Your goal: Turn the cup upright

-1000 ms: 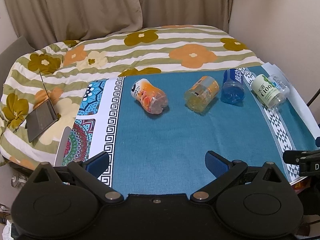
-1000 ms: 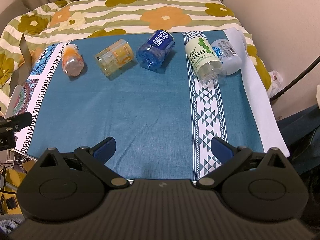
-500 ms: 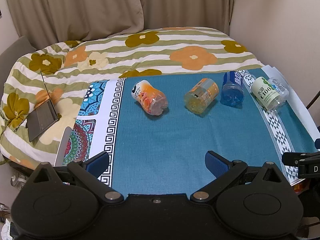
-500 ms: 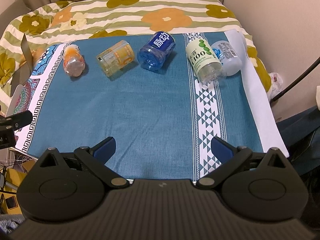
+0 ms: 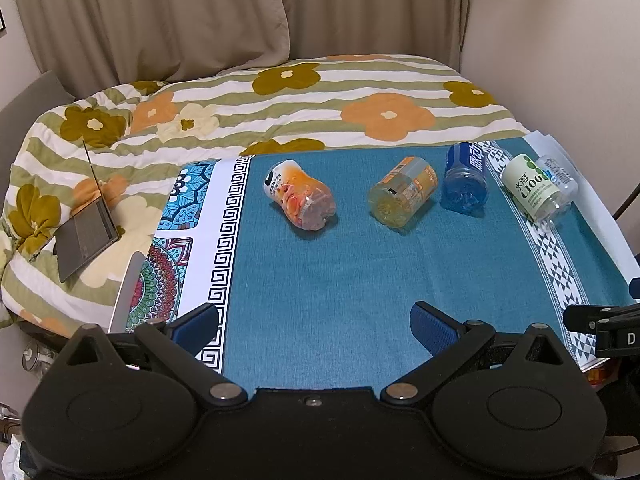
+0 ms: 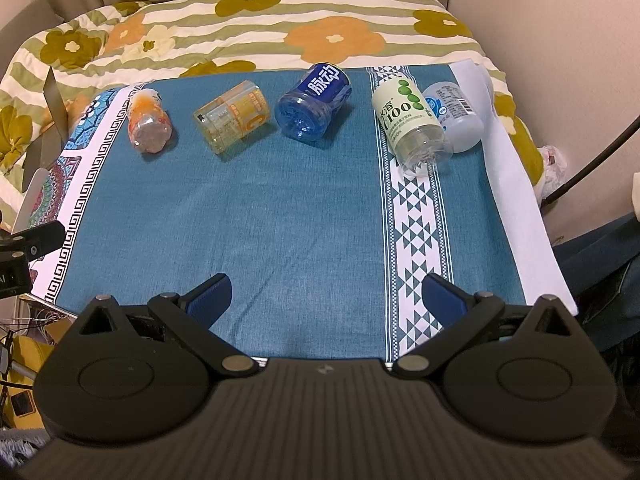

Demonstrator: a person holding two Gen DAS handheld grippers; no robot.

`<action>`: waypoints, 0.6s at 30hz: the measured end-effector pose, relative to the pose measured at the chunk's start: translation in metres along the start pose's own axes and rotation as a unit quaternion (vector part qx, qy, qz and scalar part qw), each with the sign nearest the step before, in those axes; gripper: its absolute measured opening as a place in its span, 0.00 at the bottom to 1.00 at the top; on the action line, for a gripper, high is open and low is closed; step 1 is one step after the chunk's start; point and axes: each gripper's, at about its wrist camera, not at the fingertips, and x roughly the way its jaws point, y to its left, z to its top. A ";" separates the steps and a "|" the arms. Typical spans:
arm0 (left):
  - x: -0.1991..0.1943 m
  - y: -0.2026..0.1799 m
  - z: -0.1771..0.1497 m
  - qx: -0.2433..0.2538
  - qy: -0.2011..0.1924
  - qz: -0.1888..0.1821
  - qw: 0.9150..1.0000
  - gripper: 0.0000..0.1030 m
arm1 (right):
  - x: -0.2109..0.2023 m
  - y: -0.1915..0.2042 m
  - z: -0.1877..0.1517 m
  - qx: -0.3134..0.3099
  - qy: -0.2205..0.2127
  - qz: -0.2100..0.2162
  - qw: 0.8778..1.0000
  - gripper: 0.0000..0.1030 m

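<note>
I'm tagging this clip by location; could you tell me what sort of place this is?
Most likely a bedroom: a floral quilt covers what looks like a bed, curtains hang behind it, and a laptop lies on the bedding beside the teal cloth.

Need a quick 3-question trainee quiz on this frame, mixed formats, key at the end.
1. True or false: the blue cup stands upright on the teal cloth.
2. How many cups lie on their sides on the cloth? A) three B) five C) seven
3. Fill in: the left gripper and right gripper both have their fingers ____ and hold nothing.

Key
1. False; it lies on its side, between the yellow cup and the white C100 cup.
2. B; the other two are the orange cup at the left end and the clear cup at the right end.
3. Open.
</note>
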 end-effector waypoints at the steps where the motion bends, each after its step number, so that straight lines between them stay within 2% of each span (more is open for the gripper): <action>1: 0.000 0.000 0.000 0.000 0.000 0.000 1.000 1.00 | 0.000 0.000 0.000 0.000 0.000 0.000 1.000 1.00; 11: -0.008 -0.014 0.005 -0.008 0.006 0.005 1.000 1.00 | -0.008 -0.011 0.006 -0.011 -0.005 0.006 1.000 1.00; 15: -0.007 -0.026 0.015 -0.010 -0.001 0.012 1.000 1.00 | -0.004 -0.028 0.016 -0.025 -0.005 0.004 1.000 1.00; 18: -0.004 -0.034 0.028 -0.006 -0.018 0.020 1.000 1.00 | -0.001 -0.042 0.027 -0.026 -0.004 0.018 0.999 1.00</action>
